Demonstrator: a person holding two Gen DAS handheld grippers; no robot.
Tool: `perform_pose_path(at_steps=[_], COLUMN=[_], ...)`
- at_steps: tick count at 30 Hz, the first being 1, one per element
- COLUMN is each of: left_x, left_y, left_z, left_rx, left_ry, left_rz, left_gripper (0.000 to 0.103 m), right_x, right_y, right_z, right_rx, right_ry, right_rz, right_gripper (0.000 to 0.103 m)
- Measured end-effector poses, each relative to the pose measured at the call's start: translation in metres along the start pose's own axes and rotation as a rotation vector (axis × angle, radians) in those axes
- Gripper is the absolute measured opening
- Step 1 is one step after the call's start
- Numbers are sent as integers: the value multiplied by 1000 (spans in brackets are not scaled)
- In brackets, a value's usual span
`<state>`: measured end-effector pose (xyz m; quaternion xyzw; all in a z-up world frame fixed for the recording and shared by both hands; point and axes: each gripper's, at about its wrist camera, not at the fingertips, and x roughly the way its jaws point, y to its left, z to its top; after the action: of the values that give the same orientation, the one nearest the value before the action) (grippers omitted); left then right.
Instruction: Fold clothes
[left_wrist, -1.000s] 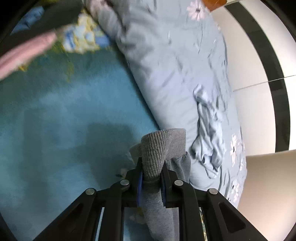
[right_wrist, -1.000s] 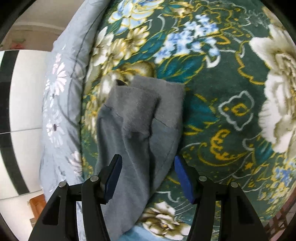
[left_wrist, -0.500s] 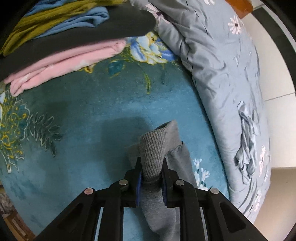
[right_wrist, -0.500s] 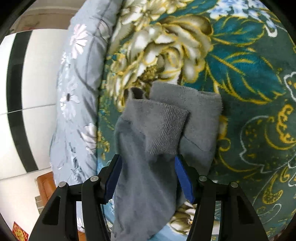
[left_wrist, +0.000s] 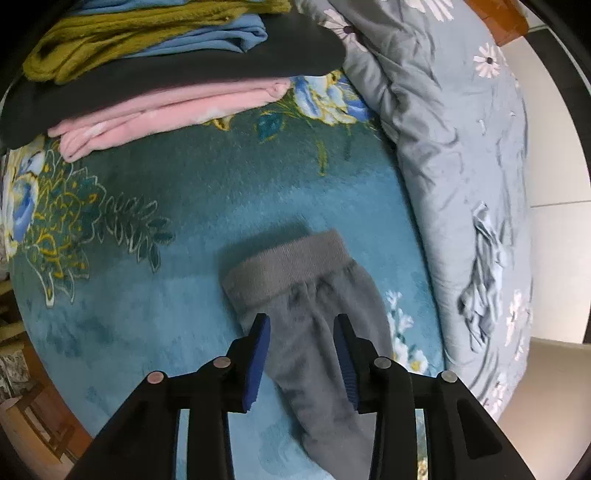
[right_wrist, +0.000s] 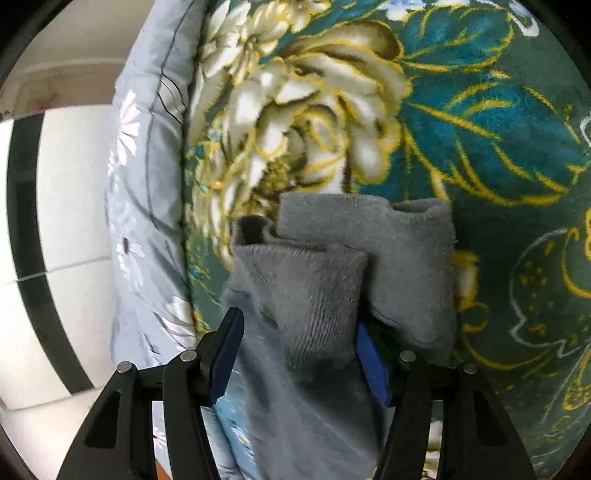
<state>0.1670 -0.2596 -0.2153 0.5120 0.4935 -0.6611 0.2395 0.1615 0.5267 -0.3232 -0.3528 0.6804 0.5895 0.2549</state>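
The lower end of the grey garment (left_wrist: 317, 332) is cut off behind both tongs. The left tongs (left_wrist: 301, 326) point steeply down; their jaws are opening, with the cloth between them but untouched. The right tongs (right_wrist: 297, 330) stand open around a folded flap. The garment lies on the floral blanket (left_wrist: 155, 280), near the bed's edge with the grey quilt (left_wrist: 454, 147); bare blanket separates it from the stacked clothes (left_wrist: 166, 74).

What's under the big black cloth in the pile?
Under the black cloth lies a folded pink garment, resting on the flowered blanket. Whether anything else hides beneath the pile is covered.
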Motion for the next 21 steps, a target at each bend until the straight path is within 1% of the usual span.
perform_pose_path(at_steps=[1, 2, 3, 4, 5, 6, 8, 11, 12, 13, 14, 16, 19, 21], left_x=[-3, -4, -5, -5, -3, -2, 2, 3, 3, 3, 3, 4, 8, 10], left_y=[-2, -7, -11, -17, -24, -31, -50, -83, -92, -101, -110, -122, -130, -130], left_z=[-3, -6, -10, -13, -17, -20, -28, -41, -44, -48, -52, -59, -71, -76], left_rx=[5, 13, 19, 20, 20, 24, 57, 142, 166, 191, 214, 238, 254, 257], left_ry=[3, 5, 6, 8, 17, 28, 50, 78, 89, 99, 109, 124, 144, 149], left_rz=[-8, -16, -25, -39, -57, -73, -105, -140, -154, -167, -179, -189, -192, -181], left_gripper=[42, 43, 43, 43, 43, 43, 44, 45, 46, 48, 48, 51, 52, 52], right_x=[0, 0, 1, 2, 2, 0, -10, -41, -54, -64, -64, -55, -51, -48], right_y=[-1, -3, -4, -4, -5, -3, 5, 17, 20, 18, 9, -14, -47, -46], right_z=[0, 1, 1, 2, 3, 4, 5, 6, 8, 11, 15, 23, 28, 26], right_rx=[2, 4, 1, -8, -18, -33, -79, -147, -180, -218, -229, -191, -120, -146], right_ry=[-5, -1, 6, 15, 25, 32, 35, 1, -24, -47, -44, -7, 23, 27], right_rz=[-2, -16, -24, -23, -23, -15, 32, 141, 159, 146, 99, 20, 4, 14], right_gripper=[53, 42, 37, 26, 20, 19, 11, 8, 7, 7, 7, 7, 7, 7])
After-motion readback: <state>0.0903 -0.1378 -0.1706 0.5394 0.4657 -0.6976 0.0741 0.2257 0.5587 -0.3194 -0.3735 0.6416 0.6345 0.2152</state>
